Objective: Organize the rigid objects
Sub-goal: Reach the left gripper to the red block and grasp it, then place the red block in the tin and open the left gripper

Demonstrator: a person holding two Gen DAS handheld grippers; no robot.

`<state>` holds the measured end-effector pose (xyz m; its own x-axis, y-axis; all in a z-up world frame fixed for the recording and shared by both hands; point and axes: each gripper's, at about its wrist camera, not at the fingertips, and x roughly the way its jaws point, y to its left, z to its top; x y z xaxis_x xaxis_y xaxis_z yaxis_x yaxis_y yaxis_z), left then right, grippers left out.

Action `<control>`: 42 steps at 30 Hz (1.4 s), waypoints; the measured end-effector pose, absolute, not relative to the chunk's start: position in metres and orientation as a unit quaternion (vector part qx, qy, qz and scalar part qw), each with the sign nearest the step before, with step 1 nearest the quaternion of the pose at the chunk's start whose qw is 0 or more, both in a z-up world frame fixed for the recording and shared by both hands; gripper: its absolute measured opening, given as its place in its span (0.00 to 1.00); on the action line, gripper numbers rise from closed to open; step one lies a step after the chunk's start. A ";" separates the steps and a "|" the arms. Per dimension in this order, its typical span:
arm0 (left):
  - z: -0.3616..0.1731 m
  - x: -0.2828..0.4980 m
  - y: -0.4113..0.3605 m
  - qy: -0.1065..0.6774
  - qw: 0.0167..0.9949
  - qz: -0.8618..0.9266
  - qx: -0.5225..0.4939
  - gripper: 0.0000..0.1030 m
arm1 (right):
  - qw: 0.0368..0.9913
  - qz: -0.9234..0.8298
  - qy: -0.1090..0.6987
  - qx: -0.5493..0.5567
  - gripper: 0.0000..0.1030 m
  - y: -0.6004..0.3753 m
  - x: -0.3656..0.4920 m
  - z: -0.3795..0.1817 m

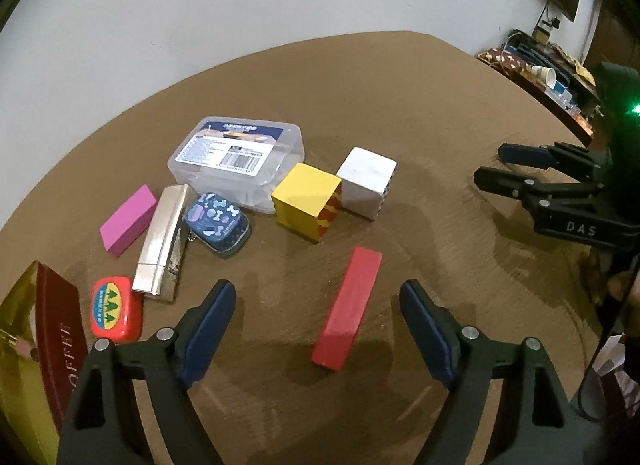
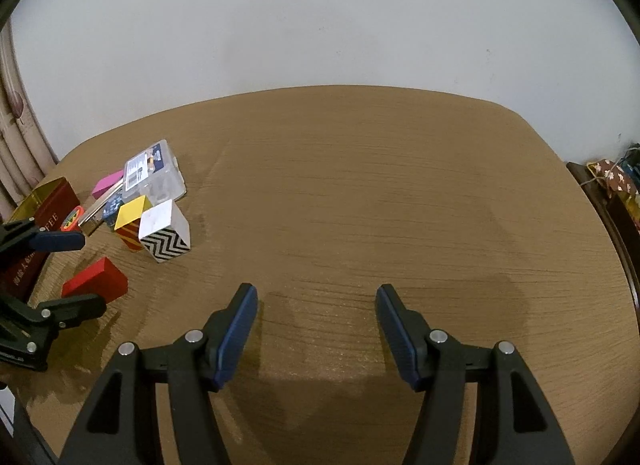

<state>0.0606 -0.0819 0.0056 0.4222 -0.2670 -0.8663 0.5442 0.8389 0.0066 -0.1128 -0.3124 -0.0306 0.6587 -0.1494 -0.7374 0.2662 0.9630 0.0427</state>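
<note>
Currently, left wrist view: left gripper [image 1: 318, 301] is spread wide, jaws empty, hovering over the table [image 1: 440, 105]. Red block [image 1: 347, 308] lies flat between the fingers, long axis running roughly 1 to 7 o'clock, not yet touched. Likely step: pick it up. Judgement: jaws already straddle the narrow width; lower straight down, centre on the block's middle, close across the long faces so it doesn't pivot. Yellow cube [image 1: 306, 201] and white cube [image 1: 366, 182] sit at 12 o'clock, touching or nearly so; clear plastic box [image 1: 236, 161] behind them at 11. Pink block [image 1: 128, 219], silver stapler [image 1: 162, 239], blue tin [image 1: 218, 222], red-orange tape measure [image 1: 115, 311] and coffee tin [image 1: 52, 341] cluster at 9–10 o'clock. Right gripper [image 1: 496, 165] is at 3 o'clock, well apart.

Right wrist view: right gripper [image 2: 316, 315] is spread too, holding nothing, over bare table. Red block [image 2: 96, 279] sits at 9 o'clock beside the left gripper [image 2: 86, 271]. Zigzag face of the white cube [image 2: 165, 235] shows. Keep the right side parked; nothing in reach.
</note>
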 end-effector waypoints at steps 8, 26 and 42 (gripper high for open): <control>-0.005 0.063 -0.081 0.493 0.824 -0.246 0.134 0.44 | 0.904 -0.117 0.404 0.073 0.62 -0.301 -0.092 -0.043; 0.079 0.023 0.017 0.462 0.877 -0.129 0.012 0.12 | 0.901 -0.116 0.412 0.068 0.69 -0.299 -0.087 -0.046; 0.061 0.056 0.184 0.495 0.867 0.059 -0.019 0.12 | 0.898 -0.097 0.428 0.029 0.69 -0.278 -0.082 -0.047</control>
